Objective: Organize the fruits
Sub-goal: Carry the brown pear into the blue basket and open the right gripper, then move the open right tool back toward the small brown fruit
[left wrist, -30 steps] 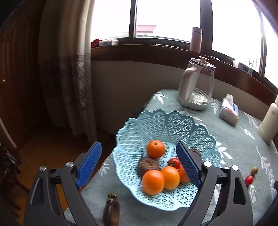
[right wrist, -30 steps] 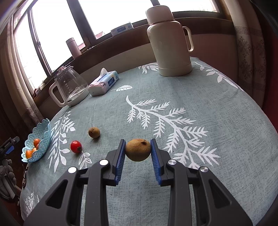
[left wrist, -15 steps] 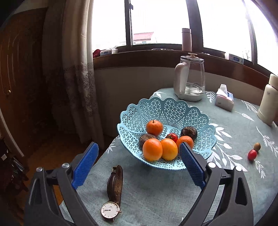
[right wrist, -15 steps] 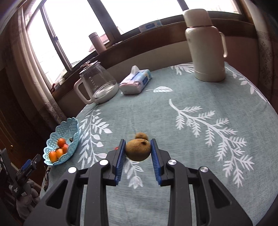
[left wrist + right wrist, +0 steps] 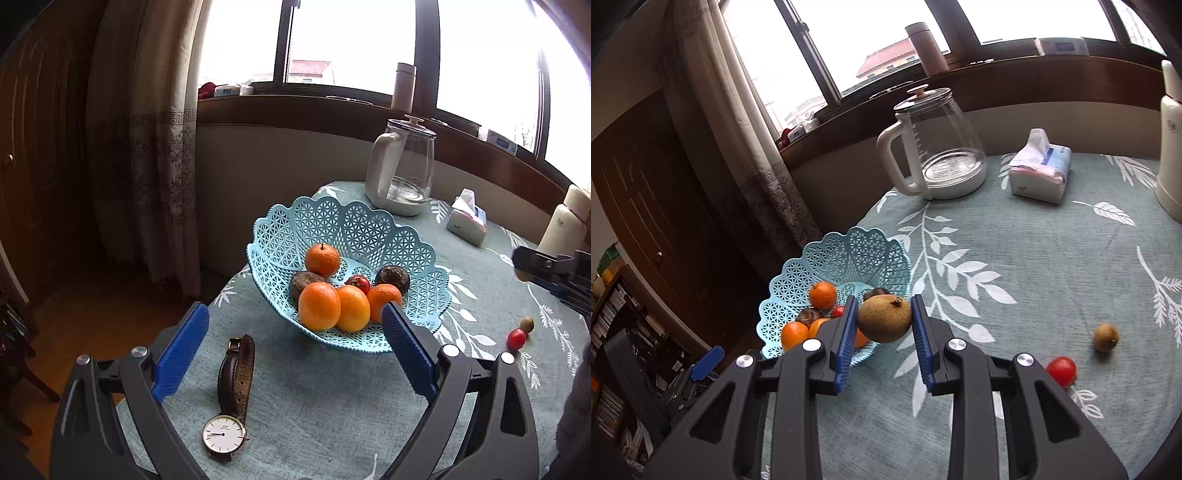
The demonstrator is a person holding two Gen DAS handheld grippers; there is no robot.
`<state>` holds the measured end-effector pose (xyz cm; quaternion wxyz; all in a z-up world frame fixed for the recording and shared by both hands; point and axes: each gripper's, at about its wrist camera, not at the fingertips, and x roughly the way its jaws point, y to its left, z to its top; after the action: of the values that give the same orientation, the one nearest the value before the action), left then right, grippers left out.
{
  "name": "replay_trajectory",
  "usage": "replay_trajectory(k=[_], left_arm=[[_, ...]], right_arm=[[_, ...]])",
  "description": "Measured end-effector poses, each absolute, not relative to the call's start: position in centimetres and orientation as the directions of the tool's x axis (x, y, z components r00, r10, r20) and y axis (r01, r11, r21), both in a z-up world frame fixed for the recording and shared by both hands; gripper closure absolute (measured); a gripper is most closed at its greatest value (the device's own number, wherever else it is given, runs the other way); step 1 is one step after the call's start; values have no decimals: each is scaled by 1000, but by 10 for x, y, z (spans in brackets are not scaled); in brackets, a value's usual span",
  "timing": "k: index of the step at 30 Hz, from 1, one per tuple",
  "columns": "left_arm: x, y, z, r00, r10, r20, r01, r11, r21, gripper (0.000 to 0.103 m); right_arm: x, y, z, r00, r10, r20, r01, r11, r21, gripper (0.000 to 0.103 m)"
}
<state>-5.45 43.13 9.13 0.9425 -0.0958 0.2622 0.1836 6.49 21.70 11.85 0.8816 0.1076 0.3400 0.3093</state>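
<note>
Now the right claw is clamped on a kiwi, held above the table just beside the basket at the table's left edge. Best carry it over the rim, lower, then release gently. The left claw gapes wide, empty.

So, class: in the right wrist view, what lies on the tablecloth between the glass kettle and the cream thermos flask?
A tissue pack lies between the glass kettle and the thermos flask; the right wrist view shows it.
</note>
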Motion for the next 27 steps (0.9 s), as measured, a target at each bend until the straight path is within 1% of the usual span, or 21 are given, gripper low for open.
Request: replay_trajectory(k=[10, 14, 16, 23, 24, 25, 27], left_arm=[[-58, 450, 95, 788, 319, -527, -436, 893, -111, 7], [-57, 453, 95, 787, 320, -528, -438, 892, -113, 7], [-57, 453, 96, 787, 318, -529, -437, 892, -115, 7], [-58, 450, 96, 791, 307, -529, -426, 897, -117, 7], [-58, 449, 96, 792, 305, -529, -423, 899, -116, 7], [-58, 448, 96, 793, 302, -530, -420, 900, -114, 7], [-58, 445, 97, 796, 297, -528, -413, 904, -114, 7]], right_arm=[[90, 279, 104, 532, 601, -597, -496, 792, 355, 73], [94, 280, 100, 536, 589, -604, -477, 802, 359, 71], [94, 276, 99, 545, 580, -605, -464, 810, 359, 66], [93, 251, 97, 577, 558, -596, -406, 830, 383, 65], [92, 247, 97, 582, 555, -594, -398, 832, 388, 62], [91, 243, 97, 589, 554, -589, -388, 833, 394, 56], [88, 234, 97, 601, 548, -581, -373, 836, 402, 53]])
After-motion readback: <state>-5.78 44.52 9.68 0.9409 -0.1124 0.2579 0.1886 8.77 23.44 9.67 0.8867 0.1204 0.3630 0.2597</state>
